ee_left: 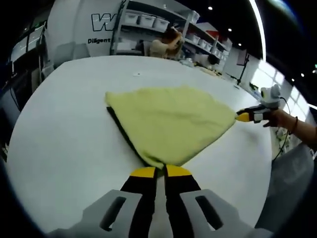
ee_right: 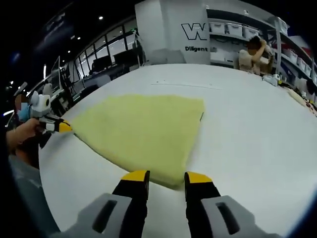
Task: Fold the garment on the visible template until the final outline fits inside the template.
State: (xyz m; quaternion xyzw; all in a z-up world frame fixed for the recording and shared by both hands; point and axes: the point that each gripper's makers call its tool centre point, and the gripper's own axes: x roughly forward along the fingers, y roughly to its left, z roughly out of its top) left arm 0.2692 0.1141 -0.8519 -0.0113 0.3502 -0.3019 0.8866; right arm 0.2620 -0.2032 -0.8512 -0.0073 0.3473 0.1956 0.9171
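A yellow garment (ee_left: 168, 124) lies folded into a rough triangle on the white table (ee_left: 64, 124). A dark template edge (ee_left: 121, 130) peeks out along one side of it, and a sliver of that dark edge (ee_right: 201, 116) shows in the right gripper view. My left gripper (ee_left: 161, 171) is shut on the garment's near corner, and it appears again as the left gripper (ee_right: 62, 127) at the garment's (ee_right: 143, 134) pointed corner. My right gripper (ee_right: 167, 177) stands open, with the cloth's edge just between its tips. From the other side, that right gripper (ee_left: 246, 117) touches the far pointed corner.
The round white table's (ee_right: 247, 134) edge curves close behind both grippers. A person's hand (ee_left: 285, 119) and forearm hold the right gripper. Shelves with bins (ee_left: 148, 20) and a seated person (ee_right: 250, 54) are beyond the table's far side.
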